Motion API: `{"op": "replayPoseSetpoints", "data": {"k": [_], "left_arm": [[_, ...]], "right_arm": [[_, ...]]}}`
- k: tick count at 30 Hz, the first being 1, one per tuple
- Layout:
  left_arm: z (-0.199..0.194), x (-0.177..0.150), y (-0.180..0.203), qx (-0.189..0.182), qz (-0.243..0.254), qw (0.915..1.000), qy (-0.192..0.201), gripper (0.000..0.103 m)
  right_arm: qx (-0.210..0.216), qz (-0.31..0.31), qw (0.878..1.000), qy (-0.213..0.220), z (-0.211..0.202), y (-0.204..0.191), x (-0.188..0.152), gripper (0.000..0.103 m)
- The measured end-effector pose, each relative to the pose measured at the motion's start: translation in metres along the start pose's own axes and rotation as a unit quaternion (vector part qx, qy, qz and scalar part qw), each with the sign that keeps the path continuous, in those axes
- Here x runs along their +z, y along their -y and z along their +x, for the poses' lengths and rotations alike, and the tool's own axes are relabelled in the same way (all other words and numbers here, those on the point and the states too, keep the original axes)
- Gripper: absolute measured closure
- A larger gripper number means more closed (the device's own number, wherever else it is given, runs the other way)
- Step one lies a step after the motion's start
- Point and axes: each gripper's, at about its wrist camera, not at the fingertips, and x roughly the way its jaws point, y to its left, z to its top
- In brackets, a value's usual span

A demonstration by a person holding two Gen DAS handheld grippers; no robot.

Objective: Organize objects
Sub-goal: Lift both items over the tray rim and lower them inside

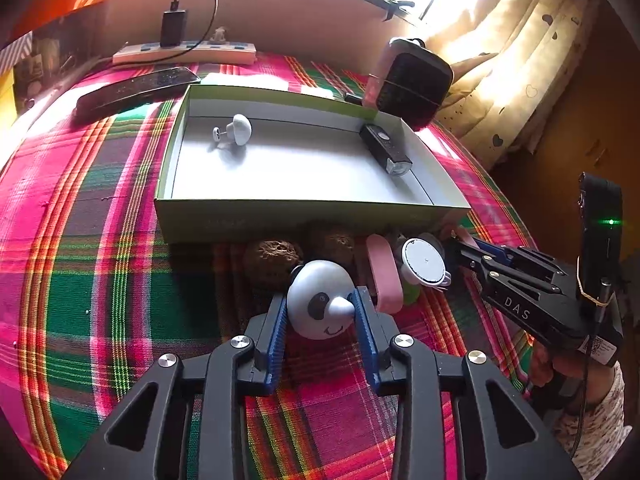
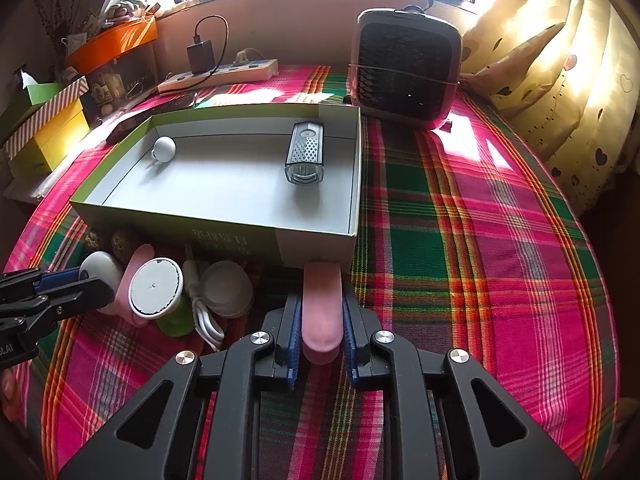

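Observation:
My left gripper (image 1: 322,306) is shut on a white panda-face toy (image 1: 320,306), just above the plaid cloth in front of the green-sided box (image 1: 240,222). My right gripper (image 2: 320,312) is shut on a pink oblong case (image 2: 322,312), close to the box's near wall (image 2: 256,240). Inside the box lie a small white toy (image 1: 238,129) at the left and a black bike light (image 1: 386,155) at the right. In front of the box lie two walnuts (image 1: 272,262), another pink case (image 1: 384,274), a white round disc on a green base (image 2: 156,288) and a white cable (image 2: 206,318).
A small black-grilled fan (image 2: 406,66) stands behind the box at the right. A power strip with a charger (image 2: 218,72) lies by the wall, a dark phone (image 1: 136,88) in front of it. Stacked boxes (image 2: 44,128) stand at the left, a curtain (image 2: 560,64) at the right.

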Motion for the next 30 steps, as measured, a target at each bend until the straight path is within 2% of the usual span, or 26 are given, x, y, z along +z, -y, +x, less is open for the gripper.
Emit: {"op": "replayPoseSetpoints", "data": {"k": [30], "left_arm": [[-0.011, -0.001, 0.003, -0.004, 0.011, 0.9999, 0.006, 0.074]], "right_arm": [[0.006, 0.01, 1.0, 0.008, -0.011, 0.005, 0.0, 0.085]]}}
